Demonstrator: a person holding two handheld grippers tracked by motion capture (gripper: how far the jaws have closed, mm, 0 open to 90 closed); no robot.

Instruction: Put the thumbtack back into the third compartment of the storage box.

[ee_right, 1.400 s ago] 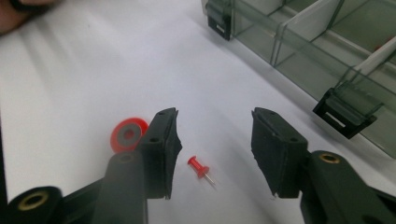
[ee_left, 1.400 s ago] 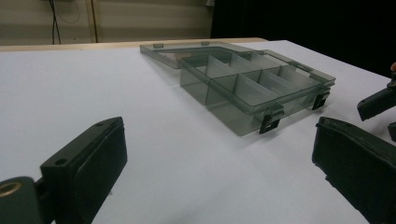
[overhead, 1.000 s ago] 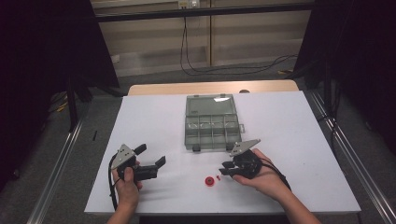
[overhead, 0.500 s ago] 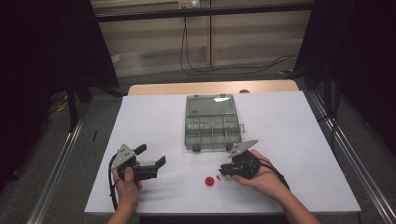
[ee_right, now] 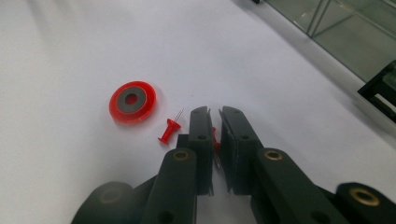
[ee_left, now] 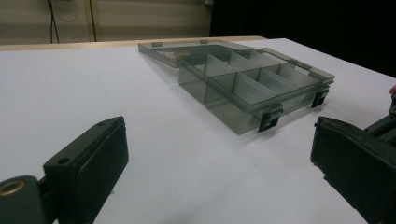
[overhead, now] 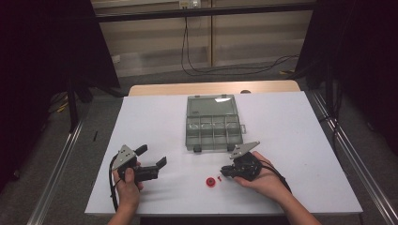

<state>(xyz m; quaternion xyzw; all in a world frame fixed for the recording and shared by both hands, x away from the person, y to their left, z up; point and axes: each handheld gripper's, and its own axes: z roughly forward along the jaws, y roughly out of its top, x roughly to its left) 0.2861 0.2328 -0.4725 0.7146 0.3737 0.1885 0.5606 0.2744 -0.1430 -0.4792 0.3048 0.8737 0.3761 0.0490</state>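
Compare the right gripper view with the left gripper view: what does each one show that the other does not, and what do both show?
Right gripper view alone: the right gripper with its fingers closed on a small red pin, its jaws having just been closing; a second red pushpin lying loose on the table; and a red ring with a grey centre beside it.

Left gripper view alone: the left gripper with its fingers wide apart and nothing between them, and the open lid of the box.

Both: the white table and the clear compartment box.
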